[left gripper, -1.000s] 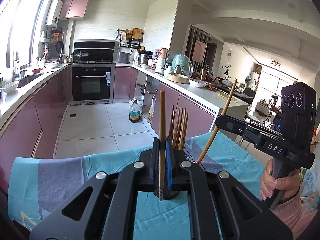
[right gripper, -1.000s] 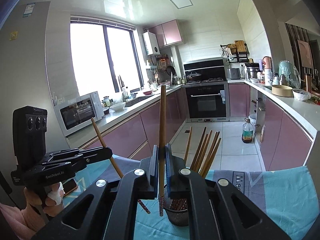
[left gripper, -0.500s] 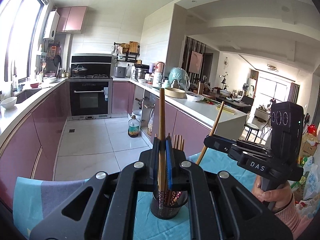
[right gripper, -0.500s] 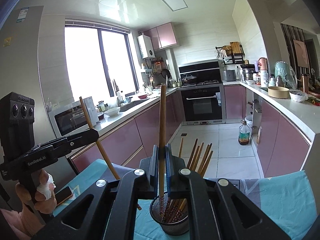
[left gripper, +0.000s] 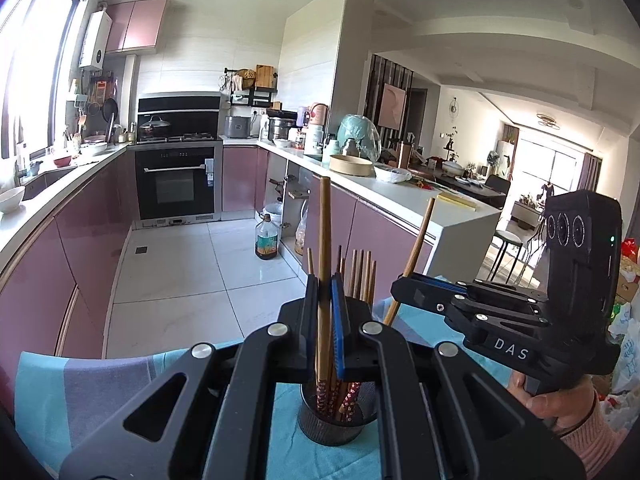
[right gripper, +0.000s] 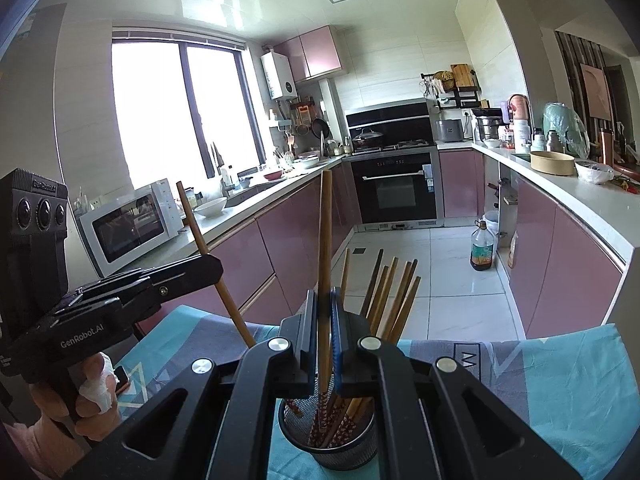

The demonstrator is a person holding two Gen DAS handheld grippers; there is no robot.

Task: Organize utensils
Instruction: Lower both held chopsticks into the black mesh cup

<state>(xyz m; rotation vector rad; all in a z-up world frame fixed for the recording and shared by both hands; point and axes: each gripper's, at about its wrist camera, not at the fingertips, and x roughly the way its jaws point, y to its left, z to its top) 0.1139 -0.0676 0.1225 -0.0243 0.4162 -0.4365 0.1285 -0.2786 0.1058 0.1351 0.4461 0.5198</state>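
**Two chopsticks up, both hanging over the cup**

My left gripper (left gripper: pixel 325 320) and right gripper (right gripper: pixel 325 320) are each clamped on one chopstick (left gripper: pixel 324 248), long axis near upright, patterned ends down. The mesh holder (right gripper: pixel 332 446) sits on the blue cloth (right gripper: pixel 560 384) right below both; neither hand looks nearer. I count roughly eight chopsticks in it already; they overlap, so that's a guess.
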